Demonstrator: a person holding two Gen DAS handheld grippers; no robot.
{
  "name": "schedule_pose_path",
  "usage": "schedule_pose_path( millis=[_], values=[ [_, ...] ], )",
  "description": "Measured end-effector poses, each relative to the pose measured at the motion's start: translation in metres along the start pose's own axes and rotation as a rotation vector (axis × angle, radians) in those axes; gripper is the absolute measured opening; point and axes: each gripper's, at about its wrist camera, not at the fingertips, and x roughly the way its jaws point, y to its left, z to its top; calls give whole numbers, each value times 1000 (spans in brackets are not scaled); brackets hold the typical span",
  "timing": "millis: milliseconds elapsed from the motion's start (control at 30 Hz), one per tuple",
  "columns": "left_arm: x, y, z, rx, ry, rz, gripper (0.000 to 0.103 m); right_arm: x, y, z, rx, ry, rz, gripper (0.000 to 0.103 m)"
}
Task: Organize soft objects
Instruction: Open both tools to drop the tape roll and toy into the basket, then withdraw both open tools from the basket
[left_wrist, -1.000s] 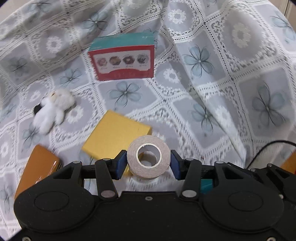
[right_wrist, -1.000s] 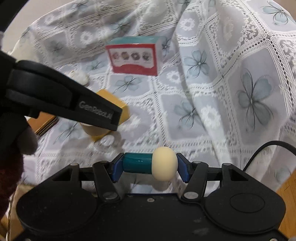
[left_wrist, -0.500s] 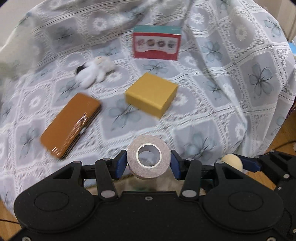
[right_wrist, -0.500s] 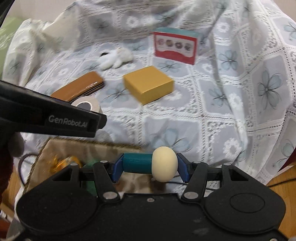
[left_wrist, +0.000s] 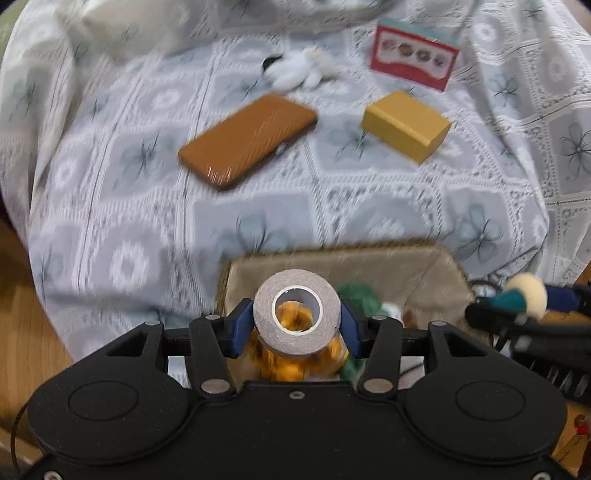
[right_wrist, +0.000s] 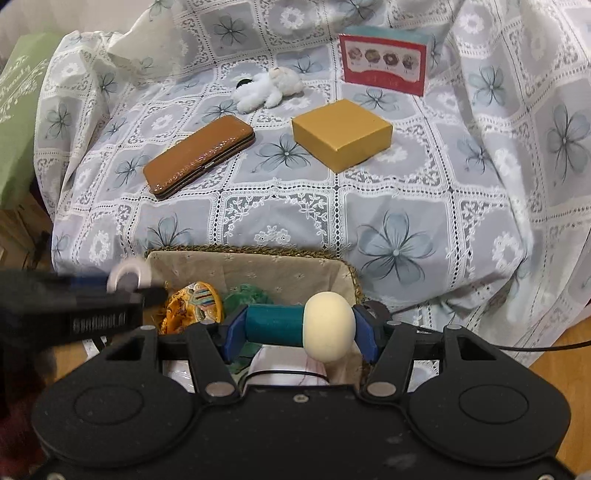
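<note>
My left gripper (left_wrist: 295, 326) is shut on a grey roll of tape (left_wrist: 295, 295) and holds it over a fabric-lined basket (left_wrist: 436, 266). My right gripper (right_wrist: 299, 326) is shut on a teal stick with a cream ball end (right_wrist: 328, 325), also over the basket (right_wrist: 258, 264). The basket holds an orange patterned pouch (right_wrist: 194, 301) and a green soft thing (right_wrist: 245, 293). A white plush toy (right_wrist: 267, 88) lies on the lace cloth at the back. The left gripper shows blurred at the left of the right wrist view (right_wrist: 127, 280).
On the flowered lace cloth (right_wrist: 395, 236) lie a brown case (right_wrist: 197, 157), a yellow box (right_wrist: 341, 134) and a red and teal box (right_wrist: 384, 61). A green bag (right_wrist: 18, 122) stands at the left. Wooden floor shows at both lower sides.
Both grippers have pulled back from the cloth with their objects and now hang over the basket. The basket has come fully into view.
</note>
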Motion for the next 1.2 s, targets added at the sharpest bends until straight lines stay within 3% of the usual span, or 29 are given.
schedule_pose_path(
  millis=[233, 600, 633, 700, 767, 967, 1200],
  values=[
    [8, 5, -24, -41, 85, -29, 49, 10, -2, 5, 51, 33, 23, 59],
    [19, -20, -35, 15, 135, -40, 49, 14, -4, 13, 73, 23, 40, 59],
    [20, -20, -35, 16, 140, -41, 50, 14, -4, 14, 76, 21, 41, 60],
    [21, -20, -36, 17, 144, -38, 62, 14, -5, 15, 82, 19, 46, 60],
    [19, -20, -35, 19, 133, -26, 66, 14, -6, 16, 90, 14, 52, 66],
    [19, -20, -34, 12, 127, -2, 74, 14, -8, 17, 107, 6, 50, 69],
    [19, -23, -36, 13, 128, 7, 76, 17, -11, 15, 110, 16, 39, 74]
  ],
)
